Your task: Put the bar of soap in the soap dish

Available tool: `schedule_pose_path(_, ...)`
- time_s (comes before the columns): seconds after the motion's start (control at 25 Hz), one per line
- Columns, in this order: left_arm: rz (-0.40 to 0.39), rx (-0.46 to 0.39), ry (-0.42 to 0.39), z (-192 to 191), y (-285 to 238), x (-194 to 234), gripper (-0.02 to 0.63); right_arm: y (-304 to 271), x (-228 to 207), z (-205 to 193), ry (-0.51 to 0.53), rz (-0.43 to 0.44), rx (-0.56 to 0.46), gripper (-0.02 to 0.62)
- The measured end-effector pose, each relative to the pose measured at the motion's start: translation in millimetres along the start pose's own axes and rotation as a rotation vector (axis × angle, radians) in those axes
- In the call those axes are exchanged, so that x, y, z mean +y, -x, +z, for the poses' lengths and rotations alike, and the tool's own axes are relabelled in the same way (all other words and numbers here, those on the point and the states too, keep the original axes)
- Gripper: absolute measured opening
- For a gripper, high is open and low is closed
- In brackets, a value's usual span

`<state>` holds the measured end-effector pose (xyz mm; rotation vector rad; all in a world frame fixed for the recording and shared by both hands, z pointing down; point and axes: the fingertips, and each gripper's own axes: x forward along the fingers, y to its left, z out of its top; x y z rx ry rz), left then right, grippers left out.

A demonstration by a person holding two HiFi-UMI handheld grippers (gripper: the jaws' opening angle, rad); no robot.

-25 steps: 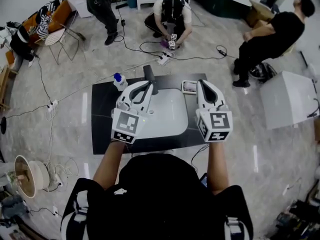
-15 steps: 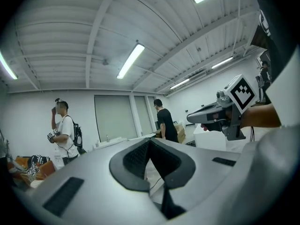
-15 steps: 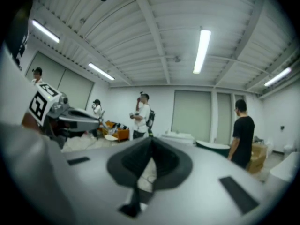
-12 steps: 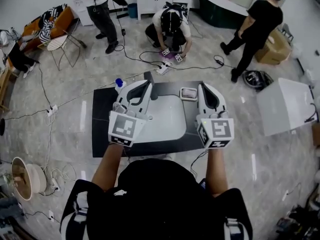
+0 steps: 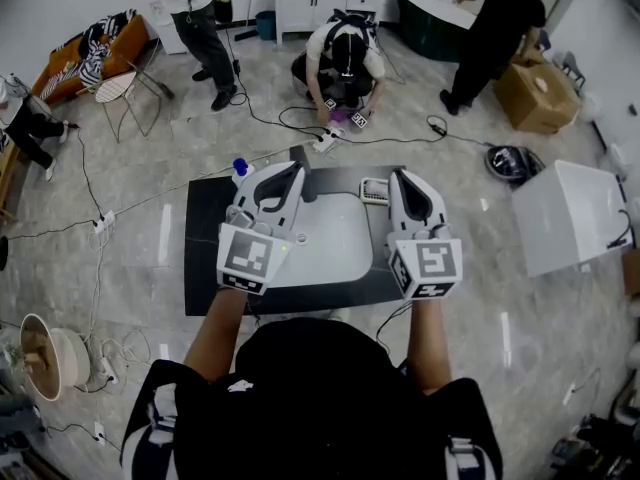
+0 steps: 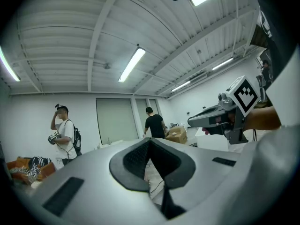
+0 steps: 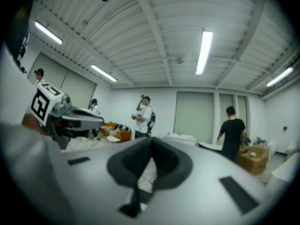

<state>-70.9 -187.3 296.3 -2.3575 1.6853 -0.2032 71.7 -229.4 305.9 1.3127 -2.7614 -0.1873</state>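
Observation:
A small white soap dish (image 5: 373, 190) sits on the dark counter (image 5: 205, 258) at the right back corner of the white sink basin (image 5: 335, 238). Something pinkish lies in the dish; I cannot tell if it is the soap. My left gripper (image 5: 291, 175) hovers over the basin's left side, shut and empty, pointing level into the room (image 6: 150, 141). My right gripper (image 5: 397, 176) hangs just right of the dish, shut with nothing between its jaws (image 7: 151, 140), and hides the dish's right edge.
A black faucet (image 5: 300, 156) stands behind the basin, with a blue-capped bottle (image 5: 239, 169) to its left. Cables (image 5: 290, 108) cross the floor. A person crouches (image 5: 345, 53) beyond the counter, and others stand further back. A white box (image 5: 570, 213) stands to the right.
Both grippers have risen a little above the counter and stayed shut. The person in black on the right has walked off to the back of the room.

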Motion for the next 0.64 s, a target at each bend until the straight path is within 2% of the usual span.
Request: schedule_pose_path(0.64, -0.016, -0.002, -0.004, -0.6, 0.5, 6.8, 0.025, -8.4, 13.8, 5.6, 0.029, 0.010, -0.006, 0.034)
